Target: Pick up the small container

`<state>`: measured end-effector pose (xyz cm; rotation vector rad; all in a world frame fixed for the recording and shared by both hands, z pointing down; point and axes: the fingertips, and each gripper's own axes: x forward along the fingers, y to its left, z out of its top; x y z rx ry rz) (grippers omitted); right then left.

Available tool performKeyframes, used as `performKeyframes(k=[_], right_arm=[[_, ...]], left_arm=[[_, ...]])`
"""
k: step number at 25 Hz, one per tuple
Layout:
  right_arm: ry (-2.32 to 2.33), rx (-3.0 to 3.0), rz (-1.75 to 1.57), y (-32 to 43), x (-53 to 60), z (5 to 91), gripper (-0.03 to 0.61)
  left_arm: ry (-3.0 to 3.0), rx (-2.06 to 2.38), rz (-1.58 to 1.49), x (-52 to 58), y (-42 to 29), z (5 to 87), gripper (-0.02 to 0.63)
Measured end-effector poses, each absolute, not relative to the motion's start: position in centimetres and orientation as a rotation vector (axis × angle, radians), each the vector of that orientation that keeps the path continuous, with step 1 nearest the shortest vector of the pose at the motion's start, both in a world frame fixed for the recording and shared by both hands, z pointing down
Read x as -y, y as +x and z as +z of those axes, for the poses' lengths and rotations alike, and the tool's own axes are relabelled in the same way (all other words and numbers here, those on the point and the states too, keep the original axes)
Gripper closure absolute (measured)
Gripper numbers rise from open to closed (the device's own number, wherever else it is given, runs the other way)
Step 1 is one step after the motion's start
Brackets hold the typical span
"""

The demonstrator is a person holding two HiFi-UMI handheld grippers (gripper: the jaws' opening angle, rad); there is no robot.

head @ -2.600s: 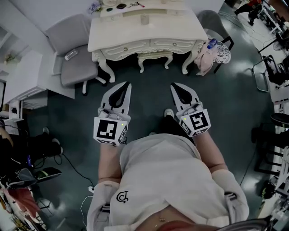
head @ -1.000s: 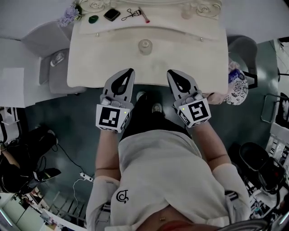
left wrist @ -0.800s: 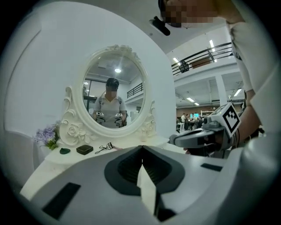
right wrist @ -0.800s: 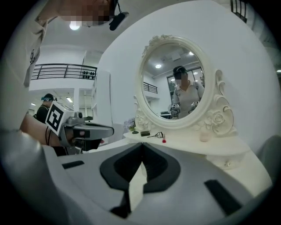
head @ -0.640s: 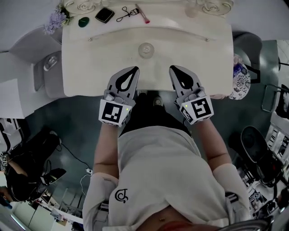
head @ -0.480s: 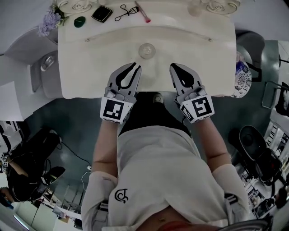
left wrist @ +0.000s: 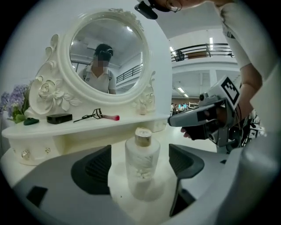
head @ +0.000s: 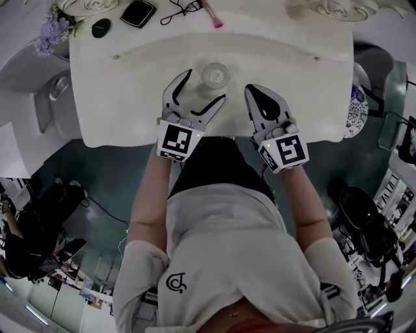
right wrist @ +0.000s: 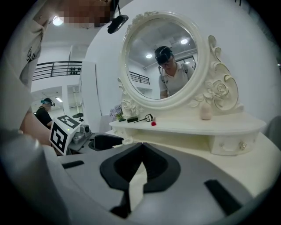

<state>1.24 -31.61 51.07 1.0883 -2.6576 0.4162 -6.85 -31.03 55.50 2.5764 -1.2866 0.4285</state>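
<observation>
The small container (head: 215, 75) is a frosted bottle with a tan cap, upright on the cream dressing table (head: 130, 97). My left gripper (head: 205, 85) hovers over the tabletop just short of it, and its jaws are opening wide. In the left gripper view the bottle (left wrist: 142, 154) stands centred between the two dark pads (left wrist: 97, 169), and neither pad touches it. My right gripper (head: 249, 88) hangs to the bottle's right, over the table's front part. Its jaws are shut with nothing in them, as the right gripper view (right wrist: 140, 147) shows.
A raised shelf (left wrist: 88, 125) under the round mirror (left wrist: 105, 57) carries a black case (head: 138, 12), an eyelash curler (left wrist: 90, 116), a green object (head: 101, 27) and purple flowers (head: 52, 31). A pinkish bottle (right wrist: 205, 112) stands at the shelf's right. A grey chair (head: 39, 104) sits left of the table.
The person has stepped up to the table and both grippers have moved forward over its top. The left jaws have gone from shut to wide apart. The right jaws stay shut.
</observation>
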Motion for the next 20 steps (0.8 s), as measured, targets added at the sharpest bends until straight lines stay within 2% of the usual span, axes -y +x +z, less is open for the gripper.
performKeyframes(k=[6,18,20], right_arm=[[1.159,2.609,0.405,2.3,33.1,52.1,0.571],[1.217,2.57,0.439,4.6,33.8,53.0,0.571],[1.219,2.568,0.441,4.9,33.8,53.0,0.571]], left_arm=[[2.624,1.232,0.495,33.3,-4.8,57.1,0.187],[2.646,1.144,0.637,35.3,-2.2,58.9,0.189],[2.614,1.128,0.647,35.4,-2.1,59.3,0.205]])
